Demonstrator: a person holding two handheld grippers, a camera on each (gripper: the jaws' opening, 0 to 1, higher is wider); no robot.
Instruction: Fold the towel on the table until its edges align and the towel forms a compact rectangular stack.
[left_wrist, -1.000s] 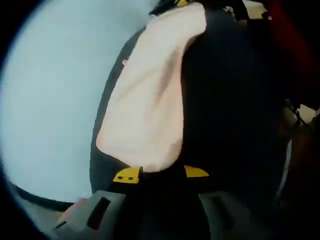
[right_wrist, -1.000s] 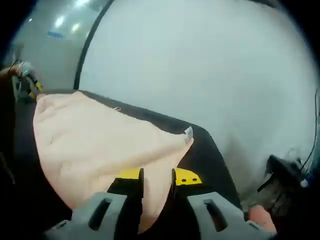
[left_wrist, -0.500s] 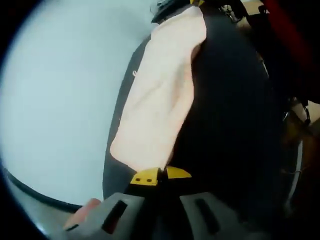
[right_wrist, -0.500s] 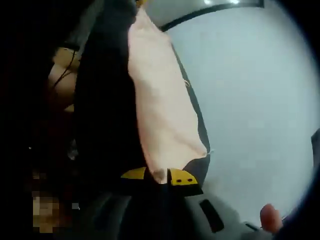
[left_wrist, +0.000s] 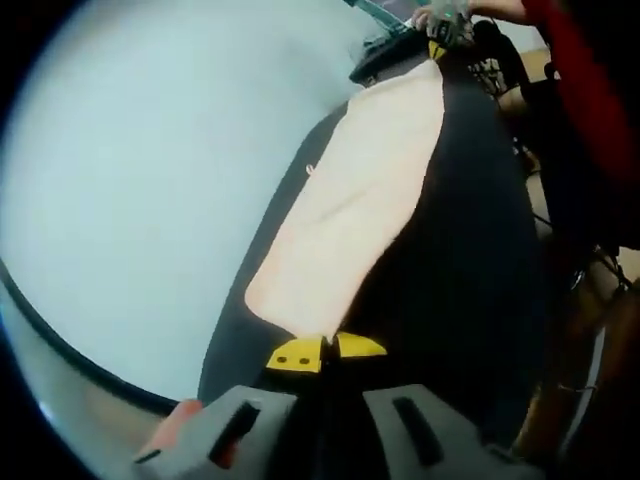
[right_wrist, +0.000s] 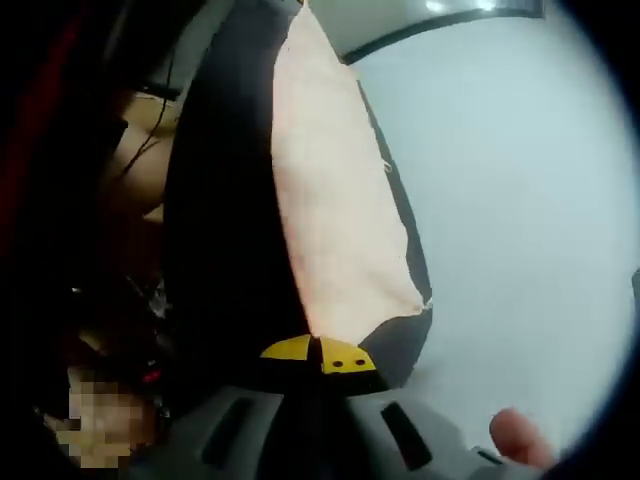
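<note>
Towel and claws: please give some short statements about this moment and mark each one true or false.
1. The towel is pale peach. True.
2. The left claw is wide open, away from the towel. False: its yellow tips are closed on a towel corner.
3. The right claw grips a towel corner. True.
4. The towel lies over a white table. False: the surface under it is black.
5. The towel is rolled into a ball. False: it is stretched long between both claws.
</note>
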